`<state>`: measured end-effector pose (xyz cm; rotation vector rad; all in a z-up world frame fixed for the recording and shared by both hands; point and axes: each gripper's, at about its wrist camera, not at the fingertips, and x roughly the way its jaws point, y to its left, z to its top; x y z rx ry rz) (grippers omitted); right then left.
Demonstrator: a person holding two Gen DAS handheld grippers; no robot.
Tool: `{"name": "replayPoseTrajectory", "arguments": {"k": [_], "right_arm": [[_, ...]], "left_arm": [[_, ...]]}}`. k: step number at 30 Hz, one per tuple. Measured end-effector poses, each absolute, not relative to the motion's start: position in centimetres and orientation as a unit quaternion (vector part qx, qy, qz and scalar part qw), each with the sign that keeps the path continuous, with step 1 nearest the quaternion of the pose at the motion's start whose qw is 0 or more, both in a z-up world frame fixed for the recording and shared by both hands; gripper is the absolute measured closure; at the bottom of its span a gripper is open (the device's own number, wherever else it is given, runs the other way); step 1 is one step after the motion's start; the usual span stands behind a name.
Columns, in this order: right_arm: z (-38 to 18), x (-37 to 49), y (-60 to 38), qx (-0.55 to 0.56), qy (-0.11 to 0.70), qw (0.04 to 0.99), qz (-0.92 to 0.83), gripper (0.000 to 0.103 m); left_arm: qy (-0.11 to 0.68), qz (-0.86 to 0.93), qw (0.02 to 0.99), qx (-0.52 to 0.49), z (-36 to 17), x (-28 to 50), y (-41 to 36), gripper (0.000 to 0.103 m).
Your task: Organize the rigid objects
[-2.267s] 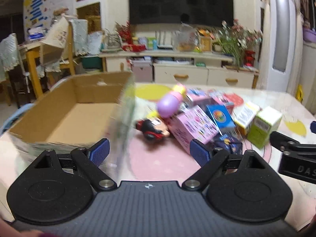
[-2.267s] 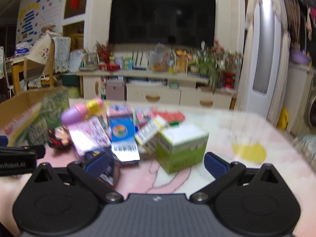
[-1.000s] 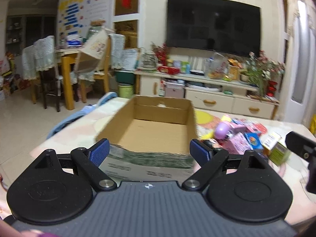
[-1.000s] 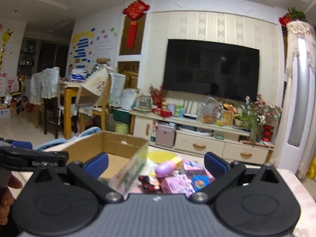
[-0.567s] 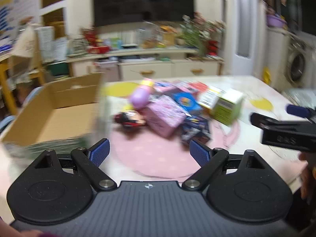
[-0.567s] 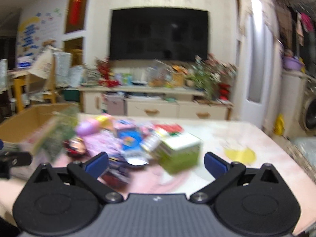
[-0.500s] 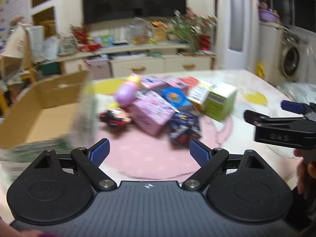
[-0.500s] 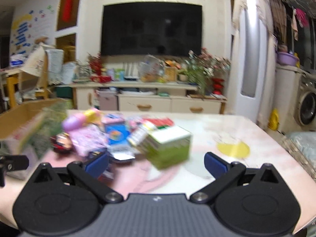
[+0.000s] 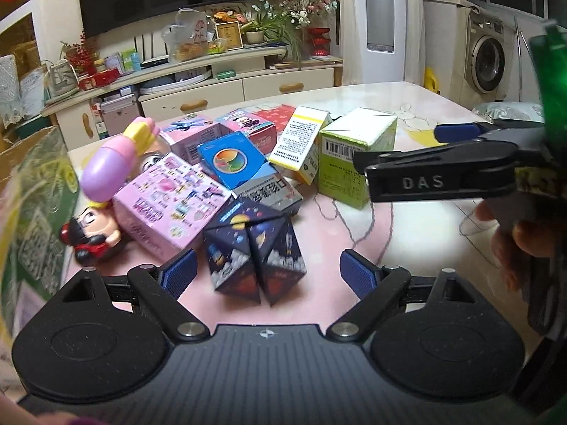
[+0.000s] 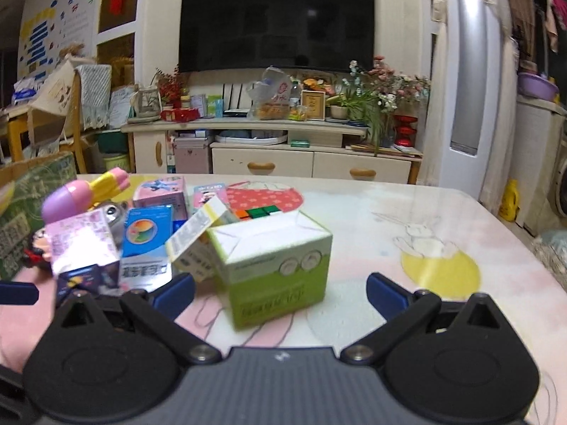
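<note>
A pile of rigid objects lies on the table. My left gripper (image 9: 264, 276) is open, its jaws on either side of a dark blue space-print cube (image 9: 257, 248). Behind it lie a pink box (image 9: 173, 202), a blue box (image 9: 235, 161), a yellow-white box (image 9: 301, 141), a purple-yellow capsule toy (image 9: 113, 163) and a doll figure (image 9: 92, 233). My right gripper (image 10: 280, 292) is open just in front of the green-white box (image 10: 276, 255), also in the left wrist view (image 9: 354, 156). The right gripper shows from the side in the left wrist view (image 9: 439, 163).
A cardboard box (image 9: 32, 191) stands at the table's left edge, also in the right wrist view (image 10: 32, 205). A small colour cube (image 10: 260, 212) sits behind the green box. The table (image 10: 407, 212) carries a rabbit-print cover. A TV cabinet stands beyond.
Both grippers have swung from the cardboard box toward the pile and come closer. The left now frames the dark blue cube, the right faces the green-white box. Both stay open.
</note>
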<state>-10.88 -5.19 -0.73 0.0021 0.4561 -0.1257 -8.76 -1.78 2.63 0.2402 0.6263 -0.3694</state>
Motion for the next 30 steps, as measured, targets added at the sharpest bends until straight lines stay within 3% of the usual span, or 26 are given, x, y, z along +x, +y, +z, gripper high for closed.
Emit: {"name": "replayPoseTrajectory", "arguments": {"k": [12, 17, 22, 30], "right_arm": [[-1.6, -6.6, -7.5, 0.021, 0.255, 0.967, 0.004, 0.001], [-1.7, -6.1, -7.2, -0.004, 0.253, 0.968, -0.001, 0.001], [-1.5, -6.4, -7.1, -0.008, 0.251, 0.968, -0.005, 0.010], [-1.1, -6.9, -7.0, -0.007, 0.260, 0.965, -0.024, 0.011]], "left_arm": [[0.350, -0.161, 0.918, 0.092, 2.5, -6.5, -2.3, 0.000], [0.365, -0.146, 0.916, 0.081, 2.5, -5.3, -2.0, 0.016], [0.387, -0.146, 0.908, 0.061, 2.3, -3.4, -1.4, 0.032], [0.385, -0.151, 0.909, 0.058, 2.8, -4.0, -0.2, 0.033]]}}
